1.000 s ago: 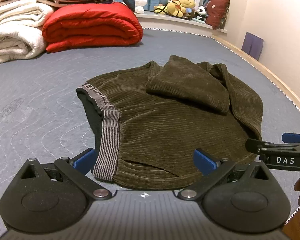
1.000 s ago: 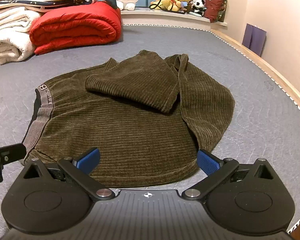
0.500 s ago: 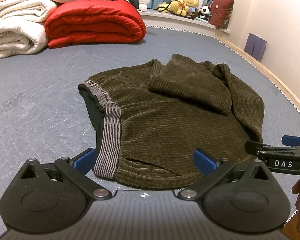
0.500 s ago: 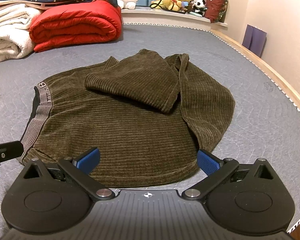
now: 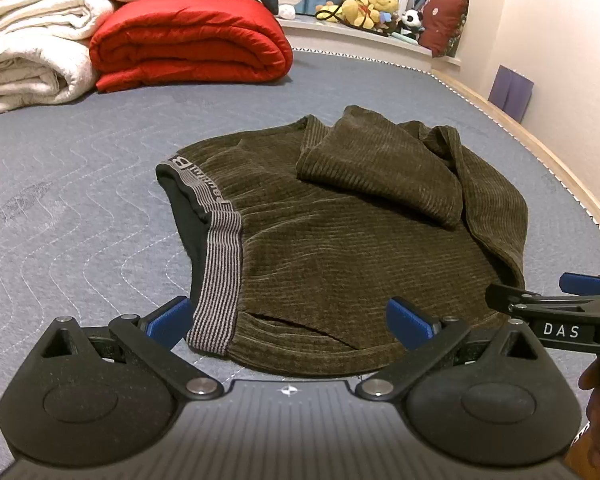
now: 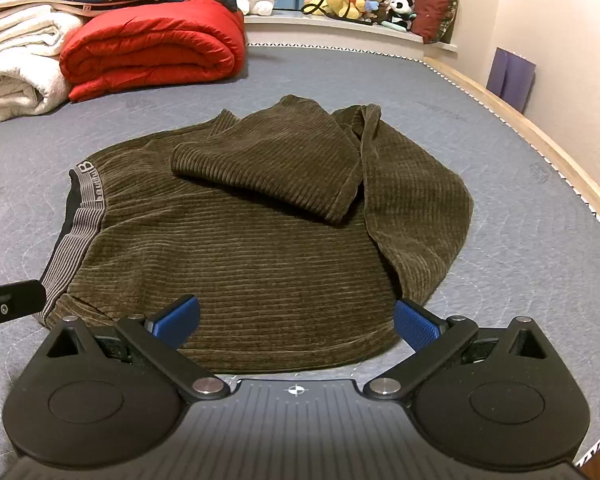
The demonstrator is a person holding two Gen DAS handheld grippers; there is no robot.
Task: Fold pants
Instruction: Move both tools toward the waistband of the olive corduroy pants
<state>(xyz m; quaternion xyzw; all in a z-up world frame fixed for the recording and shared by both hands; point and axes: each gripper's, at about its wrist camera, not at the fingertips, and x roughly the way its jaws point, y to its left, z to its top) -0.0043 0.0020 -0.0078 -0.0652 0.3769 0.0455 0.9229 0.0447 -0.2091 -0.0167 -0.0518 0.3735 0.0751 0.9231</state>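
Poised at near hem of pants (image 5: 340, 248), both grippers spread wide, grasping nothing.

Pants lying mid-mattress (image 5: 80, 200), partly folded: legs doubled back into a loose flap (image 5: 380, 172) on top, waistband (image 5: 216, 248) at left. Left gripper (image 5: 288, 320) just short of the waistband corner; right gripper (image 6: 296, 320) beside it, near the hem's middle-right. Best to pinch both layers at the hem, one corner each, lift together and carry evenly away, keeping the flap from sliding. Plenty of bare mattress left and beyond; wooden edge (image 6: 560, 160) close on right, red quilt (image 5: 188, 52) and white blankets (image 5: 32, 60) well apart at far left.
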